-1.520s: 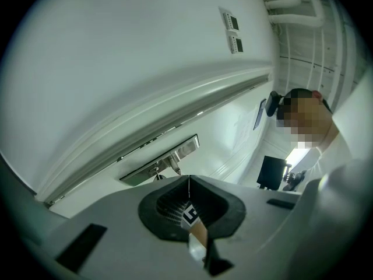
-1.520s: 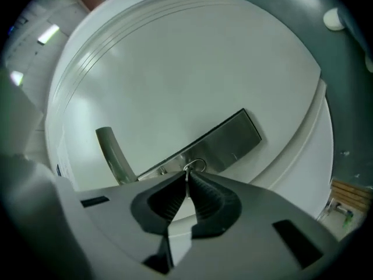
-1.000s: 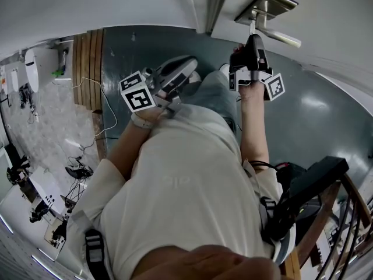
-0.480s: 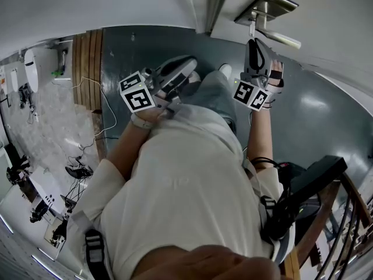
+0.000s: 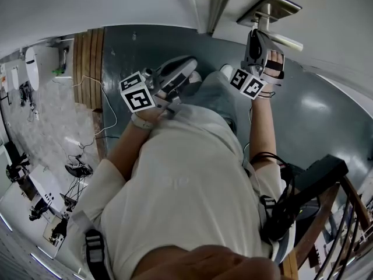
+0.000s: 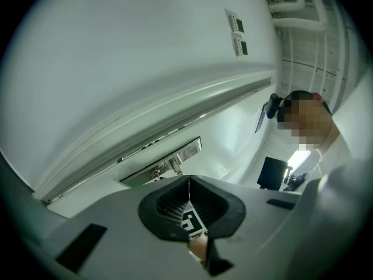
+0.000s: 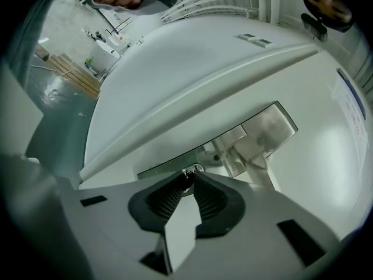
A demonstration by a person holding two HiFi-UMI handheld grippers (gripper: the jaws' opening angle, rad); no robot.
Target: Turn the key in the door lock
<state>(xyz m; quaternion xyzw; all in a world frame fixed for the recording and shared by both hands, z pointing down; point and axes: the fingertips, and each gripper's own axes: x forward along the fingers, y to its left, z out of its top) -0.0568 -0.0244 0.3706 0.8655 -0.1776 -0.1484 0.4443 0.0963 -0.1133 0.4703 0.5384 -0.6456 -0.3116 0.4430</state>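
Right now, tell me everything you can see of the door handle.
The door handle is a lever of brushed silvery metal on a long rectangular plate of the same metal, fixed flat to the white door. A short neck carries it out from the plate, then it bends sideways. The key sits further along that plate, apart from the lever. Nothing visibly grips the lever.

A long, narrow lock plate [image 7: 271,124] of brushed metal was seen mounted on the white door [image 7: 332,156], close to the door's edge. A lever handle [image 5: 287,41] was carried on it. A small silvery key [image 7: 191,170] was found inserted in the plate just left of the handle's base, its ringed head standing out from the door.
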